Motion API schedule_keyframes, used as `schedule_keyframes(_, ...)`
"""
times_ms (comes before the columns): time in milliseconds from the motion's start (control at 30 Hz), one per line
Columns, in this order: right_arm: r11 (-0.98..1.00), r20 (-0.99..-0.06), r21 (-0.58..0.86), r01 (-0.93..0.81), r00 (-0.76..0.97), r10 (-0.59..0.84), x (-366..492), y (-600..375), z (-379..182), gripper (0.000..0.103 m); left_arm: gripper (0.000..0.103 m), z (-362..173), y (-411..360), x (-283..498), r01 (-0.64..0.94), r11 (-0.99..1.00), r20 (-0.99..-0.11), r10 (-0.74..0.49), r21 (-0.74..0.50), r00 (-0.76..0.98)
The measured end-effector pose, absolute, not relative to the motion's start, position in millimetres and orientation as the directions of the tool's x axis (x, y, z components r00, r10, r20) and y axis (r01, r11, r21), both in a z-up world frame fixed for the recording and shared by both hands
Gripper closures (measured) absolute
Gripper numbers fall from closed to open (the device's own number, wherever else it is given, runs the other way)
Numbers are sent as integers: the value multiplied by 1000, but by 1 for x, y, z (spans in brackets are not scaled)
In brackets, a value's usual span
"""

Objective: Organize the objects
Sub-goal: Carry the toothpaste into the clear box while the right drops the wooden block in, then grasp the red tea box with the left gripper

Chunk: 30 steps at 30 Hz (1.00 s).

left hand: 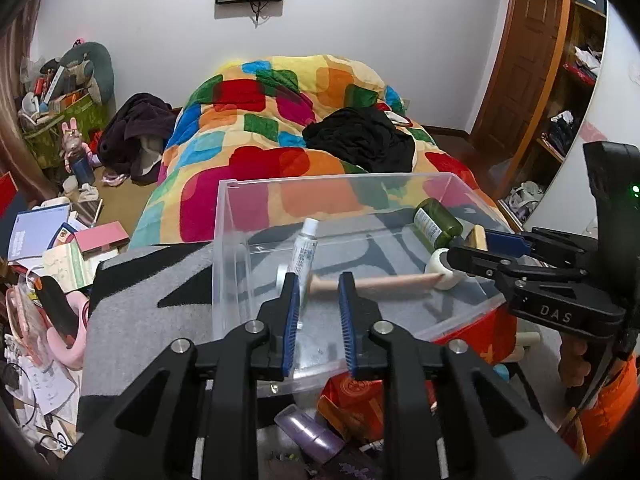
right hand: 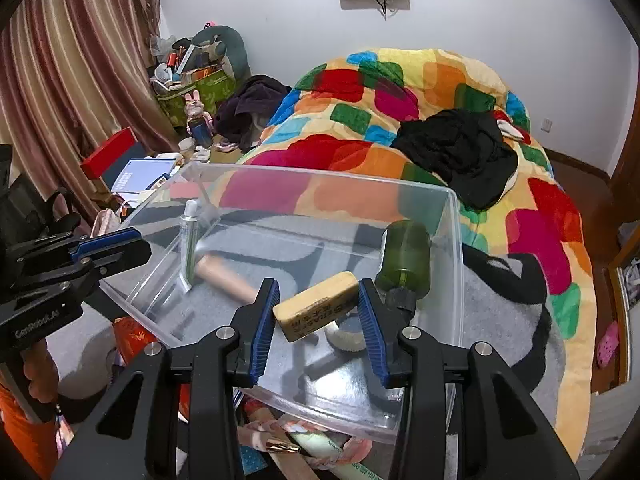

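The white round jar (right hand: 347, 338) is mostly hidden behind the tan eraser block (right hand: 316, 306) in the right wrist view. The purple tube (left hand: 310, 434) below the clear bin (left hand: 240, 216) is partly covered by the left gripper's (left hand: 319, 318) arms, its label unreadable.

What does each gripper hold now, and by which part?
Right gripper holds the tan block by its short ends, over the clear bin; left gripper holds nothing.

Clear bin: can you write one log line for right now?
left tool: empty, above pink tube | right tool: holds eraser over clear bin
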State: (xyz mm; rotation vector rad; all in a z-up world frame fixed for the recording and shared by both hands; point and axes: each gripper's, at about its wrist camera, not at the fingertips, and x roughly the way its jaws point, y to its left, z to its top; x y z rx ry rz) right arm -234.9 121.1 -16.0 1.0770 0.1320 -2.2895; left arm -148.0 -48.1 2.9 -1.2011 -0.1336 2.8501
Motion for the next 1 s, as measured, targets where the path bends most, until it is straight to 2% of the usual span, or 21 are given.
schedule_keyframes(133, -812, -729, 173, 557, -483, -486, -232, 126, -15, 66, 64, 8, -47, -140, -10, -995, -700, 77, -99, -710)
schedule_keyframes(300, -801, -710, 191, 567, -483, -512, -223, 135, -7, 64, 51, 14, -51, -127, -11, -993, -688, 89, -117, -720)
schedule_keyframes(500, -777, -681, 170, 606, -497, -537, -200, 142, 5, 59, 44, 11, -54, -107, -12, -992, -690, 94, -123, -718)
schedule_keyframes(600, -764, -674, 167, 623, -494, -550, -188, 145, 7, 58, 35, 10, -51, -96, -17, -995, -684, 82, -101, -725)
schedule_keyframes(867, -740, -673, 154, 655, -479, -564, -167, 147, 3, 58, 33, -12, -42, -85, -67, -992, -725, 127, -110, -677)
schedule_keyframes(1000, -741, -669, 152, 654, -484, -564, -162, 150, 3, 58, 32, -26, -43, -92, -81, -982, -749, 182, -169, -637)
